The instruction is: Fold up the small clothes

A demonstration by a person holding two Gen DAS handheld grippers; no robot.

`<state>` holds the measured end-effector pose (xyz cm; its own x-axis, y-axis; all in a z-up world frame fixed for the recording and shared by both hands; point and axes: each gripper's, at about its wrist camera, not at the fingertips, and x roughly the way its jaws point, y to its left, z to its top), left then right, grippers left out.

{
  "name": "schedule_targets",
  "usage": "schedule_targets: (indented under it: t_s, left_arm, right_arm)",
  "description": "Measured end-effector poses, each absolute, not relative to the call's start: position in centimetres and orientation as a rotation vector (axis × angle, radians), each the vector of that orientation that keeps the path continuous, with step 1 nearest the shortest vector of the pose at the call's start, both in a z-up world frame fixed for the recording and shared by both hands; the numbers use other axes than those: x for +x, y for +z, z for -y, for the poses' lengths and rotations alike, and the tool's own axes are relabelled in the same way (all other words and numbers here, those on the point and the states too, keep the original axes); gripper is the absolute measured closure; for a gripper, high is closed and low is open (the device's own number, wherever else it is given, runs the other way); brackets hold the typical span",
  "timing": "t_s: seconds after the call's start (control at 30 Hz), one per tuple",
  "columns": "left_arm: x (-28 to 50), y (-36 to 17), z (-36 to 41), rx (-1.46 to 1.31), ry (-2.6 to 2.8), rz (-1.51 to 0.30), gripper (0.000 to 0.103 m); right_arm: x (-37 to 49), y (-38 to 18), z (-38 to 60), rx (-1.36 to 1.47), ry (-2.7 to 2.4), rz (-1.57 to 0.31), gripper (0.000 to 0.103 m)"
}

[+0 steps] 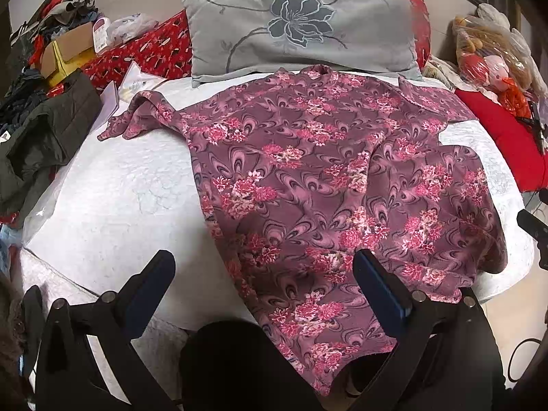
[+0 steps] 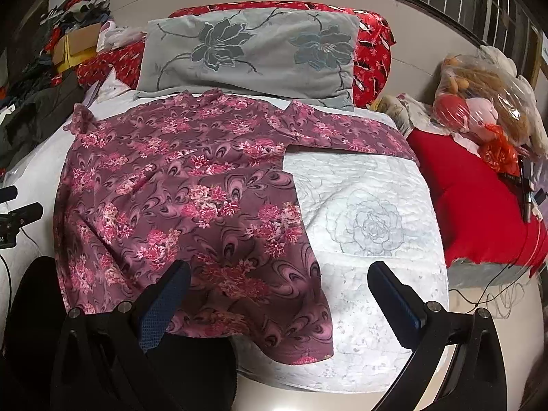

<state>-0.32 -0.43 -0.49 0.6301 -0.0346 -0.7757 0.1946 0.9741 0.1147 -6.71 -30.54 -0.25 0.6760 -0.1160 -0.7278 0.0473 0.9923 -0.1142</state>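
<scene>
A mauve top with pink flower print [image 1: 308, 178] lies spread flat on the white quilted bed [image 1: 113, 188], collar toward the pillow, both sleeves stretched sideways, hem hanging over the near edge. My left gripper [image 1: 263, 267] hovers open above the hem's left part, nothing between its fingers. In the right wrist view the same top [image 2: 178, 185] fills the left half of the bed [image 2: 370, 226]. My right gripper [image 2: 279, 277] is open over the hem's right corner, holding nothing.
A grey flowered pillow [image 1: 301, 30] rests against a red cushion at the head of the bed. Dark clothes and boxes [image 1: 51, 109] pile up on the left. A red cushion [image 2: 479, 202] and bagged soft toys [image 2: 479, 102] sit on the right.
</scene>
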Motion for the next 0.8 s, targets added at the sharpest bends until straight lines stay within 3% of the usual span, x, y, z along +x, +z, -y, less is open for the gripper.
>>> schedule_targets:
  t_s: [0.8]
  left_arm:
    - [0.7,-1.6,-0.3,0.177,-0.136,-0.912,0.0]
  right_arm:
    - [-5.7,-0.6,30.4,-0.072,-0.085,-0.829,0.0]
